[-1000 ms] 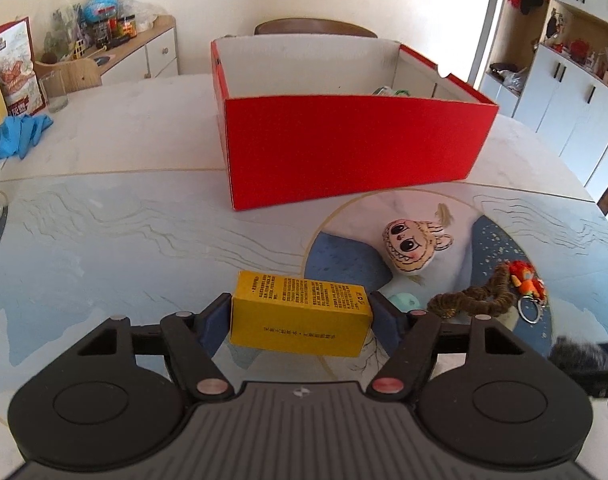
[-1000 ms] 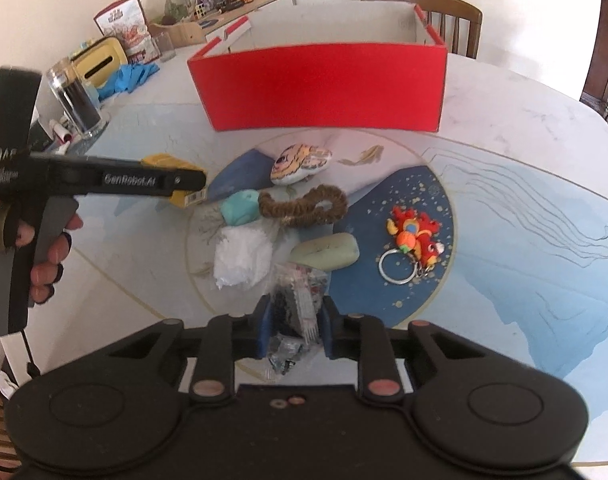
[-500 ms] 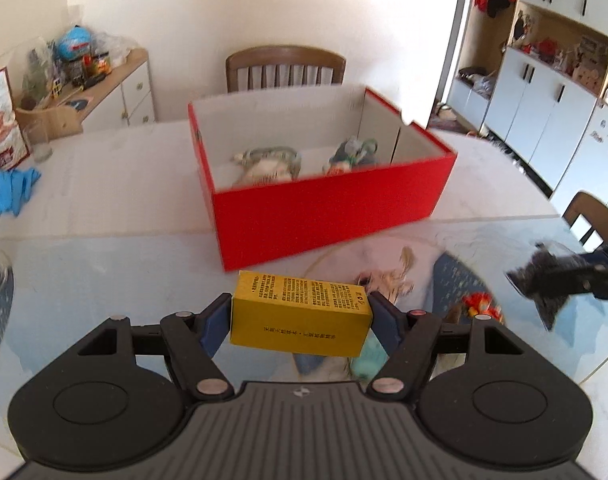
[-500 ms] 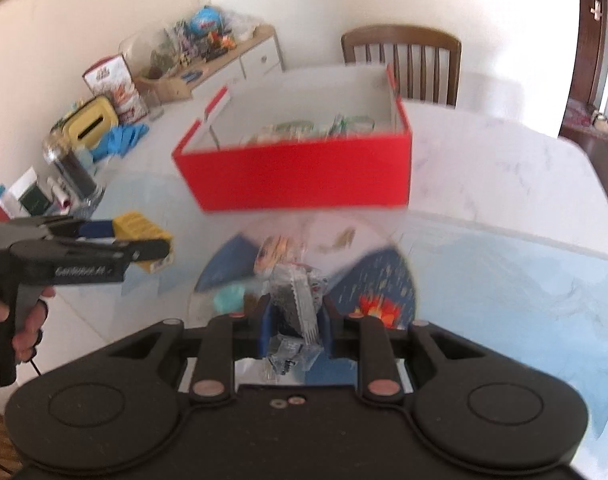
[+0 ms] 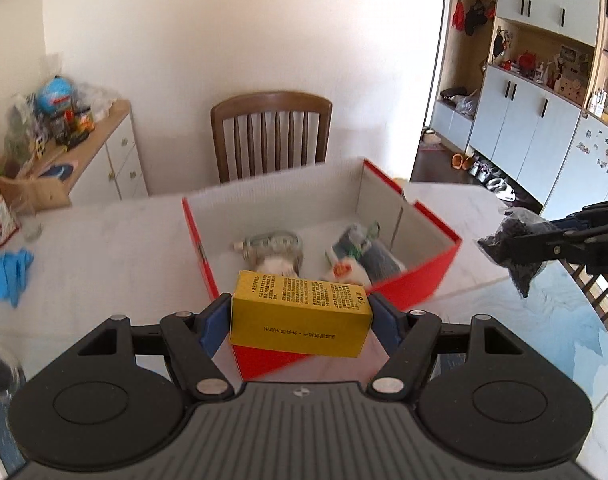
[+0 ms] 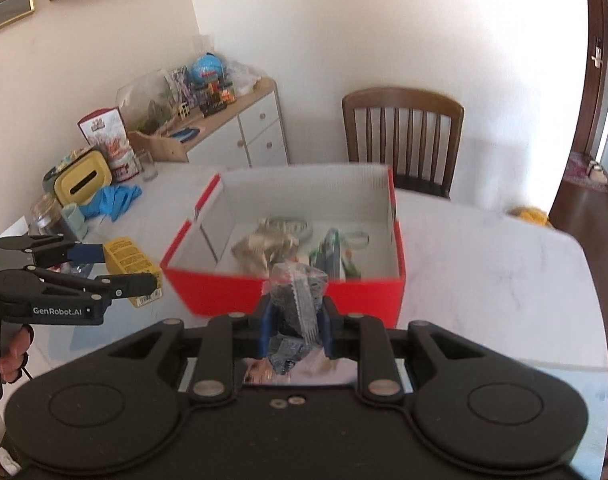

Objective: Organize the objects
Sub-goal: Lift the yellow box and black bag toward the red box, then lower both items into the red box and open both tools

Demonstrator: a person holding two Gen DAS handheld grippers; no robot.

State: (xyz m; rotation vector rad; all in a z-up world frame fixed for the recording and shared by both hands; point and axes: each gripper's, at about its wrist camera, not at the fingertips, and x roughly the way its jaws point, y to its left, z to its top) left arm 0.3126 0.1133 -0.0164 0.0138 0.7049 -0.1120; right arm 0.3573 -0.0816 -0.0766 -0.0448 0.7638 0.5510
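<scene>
My left gripper (image 5: 300, 320) is shut on a yellow box (image 5: 300, 316) and holds it in the air near the front left corner of the open red box (image 5: 415, 284). The yellow box (image 6: 130, 262) and left gripper (image 6: 116, 270) also show in the right wrist view, left of the red box (image 6: 288, 292). My right gripper (image 6: 296, 320) is shut on a clear plastic bag (image 6: 296, 300) of small dark parts, raised before the red box's front wall. That bag (image 5: 511, 248) shows at the right in the left wrist view. Several small items lie inside the red box.
A wooden chair (image 5: 270, 136) stands behind the table (image 6: 483, 264). A sideboard (image 6: 240, 120) with clutter is at the far left. A blue cloth (image 6: 112, 200), a yellow container (image 6: 82, 178) and a glass jar (image 6: 44, 218) sit on the table's left side.
Both grippers have risen from the table with their loads and moved toward the red box. The box's inside has come into view. The toys left on the table have dropped out of sight.
</scene>
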